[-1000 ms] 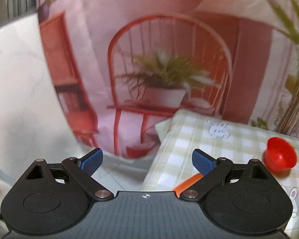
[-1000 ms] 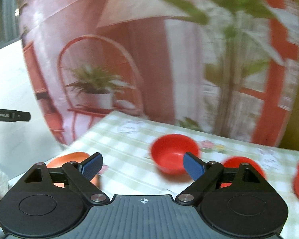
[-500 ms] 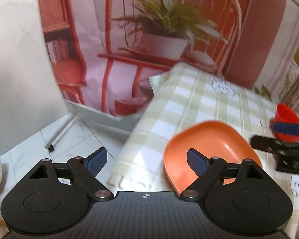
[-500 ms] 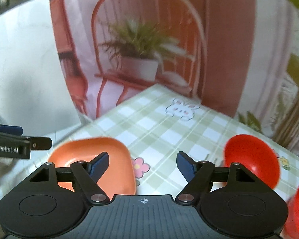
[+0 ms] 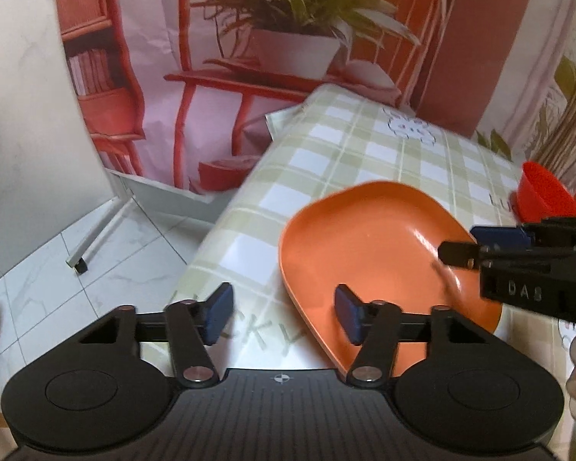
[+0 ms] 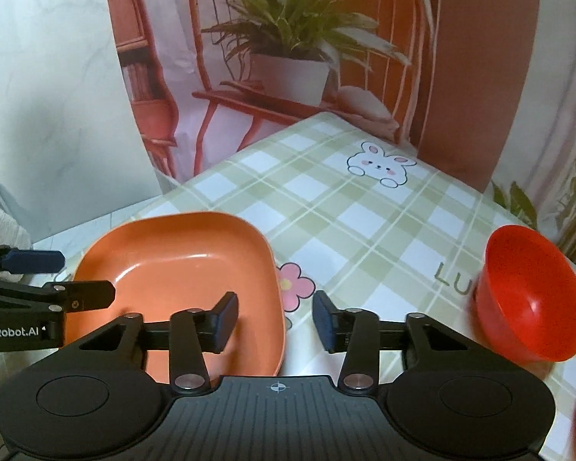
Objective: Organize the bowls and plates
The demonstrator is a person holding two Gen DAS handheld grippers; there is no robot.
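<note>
Plate (image 5: pixel 384 246) sat at the near-left corner of the table (image 6: pixel 364 207), flat on the checked cloth and not lifted. It was a single orange plate with nothing stacked on or under it.

Left gripper (image 5: pixel 284 317) straddled the plate's left rim: right pad over the dish, left pad over the cloth outside it. Jaws were closing, gap middling, pads not yet pressing the rim, so no hold.

Right gripper (image 6: pixel 274 322) did the same on the plate's right rim: left pad over the dish, right pad over the cloth by the flower print. Jaws were closing and narrower than the left's, with the rim between them but clear gaps either side. No grip.

Bowl (image 6: pixel 530 296) stood well apart to the right, tilted on its side or so it looked. A second red thing showed at the far right edge, probably another bowl, but it was too cut off to say.

Progress, as I judged it: essentially at the start. Nothing was stacked or grouped. Still left: pinch the plate on both rims, lift it, place it, then gather the bowls.
</note>
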